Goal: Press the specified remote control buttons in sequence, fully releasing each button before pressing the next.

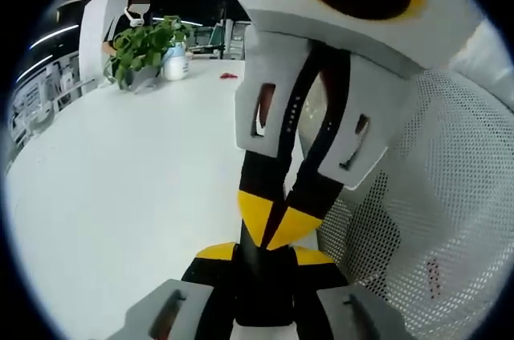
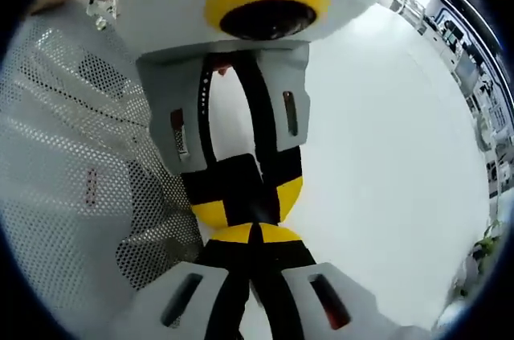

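In the left gripper view, the left gripper (image 1: pixel 265 253) rises from the bottom. Its yellow tips stand apart with something black between them. I cannot tell whether that is the remote control or whether the jaws pinch it.

The right gripper (image 1: pixel 277 227) comes down from above, its yellow tips pressed together in a V that touches that black piece. In the right gripper view the two meet the same way: the right gripper (image 2: pixel 257 234) is closed and the left gripper (image 2: pixel 253 199) is tip to tip with it.

Under both lies a white table (image 1: pixel 120 187). A white mesh chair back (image 1: pixel 450 195) stands just beside them. At the table's far end are a potted plant (image 1: pixel 144 47), a white jar (image 1: pixel 176 65) and a seated person (image 1: pixel 132 18).
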Demonstrator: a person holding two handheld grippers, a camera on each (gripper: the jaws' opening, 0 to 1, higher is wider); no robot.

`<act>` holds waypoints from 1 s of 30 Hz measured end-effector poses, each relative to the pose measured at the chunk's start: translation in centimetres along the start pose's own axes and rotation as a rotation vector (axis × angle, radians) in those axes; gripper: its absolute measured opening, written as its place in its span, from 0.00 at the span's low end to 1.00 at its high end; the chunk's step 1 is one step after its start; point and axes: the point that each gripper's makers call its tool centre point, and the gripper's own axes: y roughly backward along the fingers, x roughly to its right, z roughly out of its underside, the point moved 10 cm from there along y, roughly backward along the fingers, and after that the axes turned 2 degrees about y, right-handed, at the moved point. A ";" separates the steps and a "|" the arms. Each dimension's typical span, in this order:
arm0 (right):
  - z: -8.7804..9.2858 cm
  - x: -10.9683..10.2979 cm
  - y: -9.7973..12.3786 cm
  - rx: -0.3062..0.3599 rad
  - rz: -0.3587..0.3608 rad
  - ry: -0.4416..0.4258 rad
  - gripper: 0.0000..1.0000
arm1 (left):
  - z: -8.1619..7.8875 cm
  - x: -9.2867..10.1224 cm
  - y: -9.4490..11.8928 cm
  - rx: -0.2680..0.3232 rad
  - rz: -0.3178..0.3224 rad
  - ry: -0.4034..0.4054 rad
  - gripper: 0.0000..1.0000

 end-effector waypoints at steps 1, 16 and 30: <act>0.4 0.0 0.1 0.025 0.001 -0.003 0.00 | 0.0 0.0 0.0 -0.002 -0.002 -0.004 0.25; 1.3 -1.4 0.4 0.068 0.085 -0.053 0.00 | -0.7 0.5 -0.2 -0.093 -0.036 -0.084 0.25; 3.3 0.5 1.1 0.117 -0.004 0.094 0.18 | -0.5 0.4 -0.1 -0.074 -0.023 -0.079 0.25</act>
